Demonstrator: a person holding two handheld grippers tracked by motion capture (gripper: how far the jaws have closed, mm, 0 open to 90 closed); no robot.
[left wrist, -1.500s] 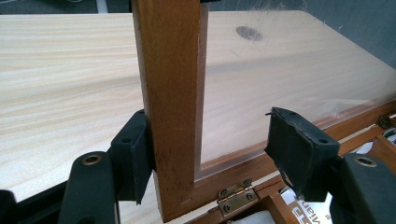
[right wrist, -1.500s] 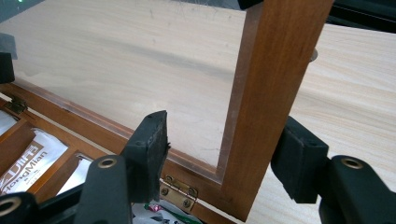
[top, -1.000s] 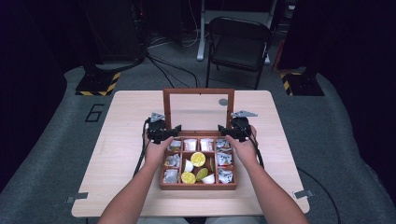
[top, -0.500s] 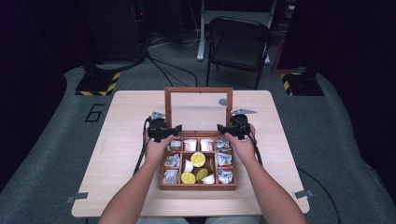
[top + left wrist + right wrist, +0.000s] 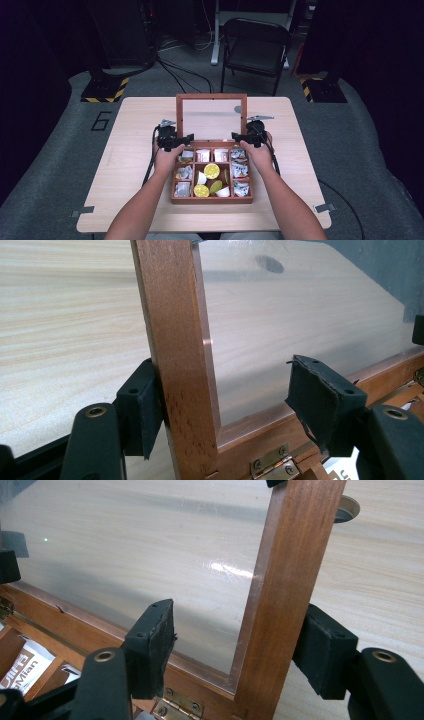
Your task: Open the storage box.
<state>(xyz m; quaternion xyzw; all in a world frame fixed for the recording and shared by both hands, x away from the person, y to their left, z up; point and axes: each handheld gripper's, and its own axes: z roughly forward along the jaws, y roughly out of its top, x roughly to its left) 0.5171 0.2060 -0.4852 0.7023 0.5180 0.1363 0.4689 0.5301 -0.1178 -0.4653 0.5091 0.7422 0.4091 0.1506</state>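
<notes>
Straddling: left gripper [image 5: 225, 405] fingers open around lid [image 5: 211, 118] stile, one pad touching.
Right gripper [image 5: 240, 650]: open, straddling opposite stile.
Tea box [image 5: 211, 199]: surface centre, lid upright at 12 o'clock.

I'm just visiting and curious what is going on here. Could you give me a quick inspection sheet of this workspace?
Surface: pale wooden table, with a round hole behind the lid.
Job's things: wooden box with compartments of packets and small yellow-topped cups; glass-panelled lid raised upright.
Clutter: nothing seen.
Grippers: left gripper open, straddling the lid's left frame post; right gripper open, straddling the right post.
Cables: one cable trails from each gripper; more on the floor behind.
Surroundings: folding chair, hazard-striped stand bases, dark room.
</notes>
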